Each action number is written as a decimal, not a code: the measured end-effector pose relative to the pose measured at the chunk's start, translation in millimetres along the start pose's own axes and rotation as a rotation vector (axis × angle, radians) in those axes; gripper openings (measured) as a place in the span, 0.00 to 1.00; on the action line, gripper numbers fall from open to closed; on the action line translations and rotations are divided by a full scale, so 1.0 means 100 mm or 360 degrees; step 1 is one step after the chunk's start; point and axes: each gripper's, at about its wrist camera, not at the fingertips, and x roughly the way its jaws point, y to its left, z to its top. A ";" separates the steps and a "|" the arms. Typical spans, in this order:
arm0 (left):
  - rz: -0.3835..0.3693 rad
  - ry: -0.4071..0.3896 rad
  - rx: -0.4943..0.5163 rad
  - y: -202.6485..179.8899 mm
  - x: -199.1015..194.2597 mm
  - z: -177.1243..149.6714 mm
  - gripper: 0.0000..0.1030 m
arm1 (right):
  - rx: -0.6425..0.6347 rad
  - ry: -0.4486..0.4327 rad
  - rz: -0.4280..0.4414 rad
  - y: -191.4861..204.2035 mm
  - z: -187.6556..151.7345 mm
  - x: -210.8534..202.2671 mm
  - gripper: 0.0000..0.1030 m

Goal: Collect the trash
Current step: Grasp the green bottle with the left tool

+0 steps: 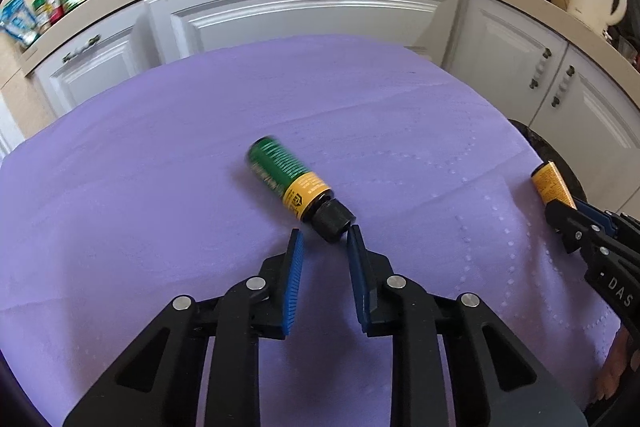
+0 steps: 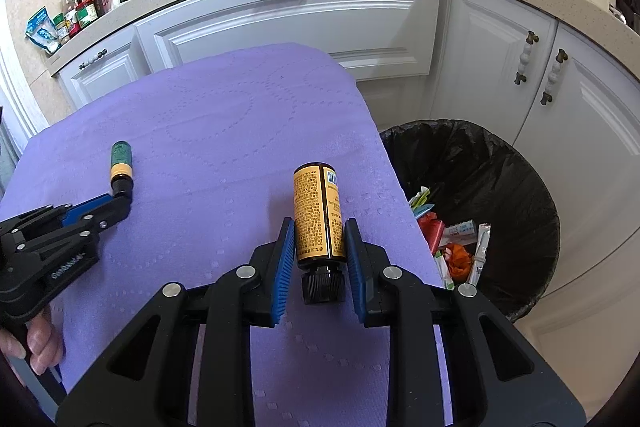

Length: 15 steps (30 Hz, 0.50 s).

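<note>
While our right tool (image 2: 318,247) clamps the yellow bottle (image 2: 319,213) by its body, cap toward us, our left tool (image 1: 325,241) has narrowed around the black cap (image 1: 333,222) of the green bottle (image 1: 290,183). In the left wrist view the right pad just meets the cap while the left pad stands clear, so we judge that grip not yet made. The green bottle lies on its side on the purple tabletop (image 1: 160,167), near the middle; the yellow one is at the tabletop's right edge, just beside the bin (image 2: 480,163) with its black liner and wrappers. A grip only on the round cap could slip, letting the green bottle roll away. The yellow bottle, held near its shoulder, could pivot between the pads when lifted.
</note>
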 end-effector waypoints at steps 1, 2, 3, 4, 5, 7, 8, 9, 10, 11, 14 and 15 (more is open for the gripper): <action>0.0012 0.0002 -0.0018 0.04 -0.02 -0.02 0.24 | 0.0000 -0.0001 0.0001 0.00 0.00 0.00 0.24; 0.0013 0.0005 -0.0031 0.05 -0.03 -0.03 0.25 | -0.0001 -0.0003 0.0003 0.00 0.00 -0.01 0.24; 0.0013 0.0009 -0.0049 0.07 -0.05 -0.04 0.26 | -0.0001 -0.0005 0.0004 0.00 0.00 -0.01 0.24; 0.0006 0.0012 -0.0071 0.08 -0.08 -0.04 0.28 | -0.0001 -0.0006 0.0008 0.00 0.00 -0.01 0.24; -0.0004 0.0012 -0.0091 0.08 -0.10 -0.04 0.36 | 0.0000 -0.0007 0.0009 0.01 0.00 -0.01 0.24; -0.0012 -0.0008 -0.0121 0.07 -0.14 -0.04 0.48 | -0.0001 -0.0009 0.0015 0.01 0.01 0.00 0.24; -0.0005 -0.0034 -0.0126 0.04 -0.17 -0.02 0.51 | -0.0001 -0.0011 0.0016 0.01 0.02 -0.01 0.24; 0.0002 -0.0048 -0.0121 0.02 -0.17 -0.01 0.54 | -0.0001 -0.0013 0.0017 0.01 0.02 -0.01 0.24; 0.0010 -0.0056 -0.0114 0.00 -0.17 0.02 0.55 | 0.0000 -0.0016 0.0019 0.01 0.02 -0.01 0.24; 0.0022 -0.0064 -0.0112 -0.02 -0.15 0.05 0.57 | 0.0000 -0.0018 0.0020 0.01 0.03 -0.01 0.24; 0.0105 -0.0088 -0.0121 -0.03 -0.05 0.12 0.58 | 0.0001 -0.0021 0.0024 0.01 0.03 -0.02 0.24; 0.0138 -0.0081 -0.0122 -0.02 -0.02 0.14 0.58 | 0.0001 -0.0022 0.0025 0.01 0.03 -0.02 0.24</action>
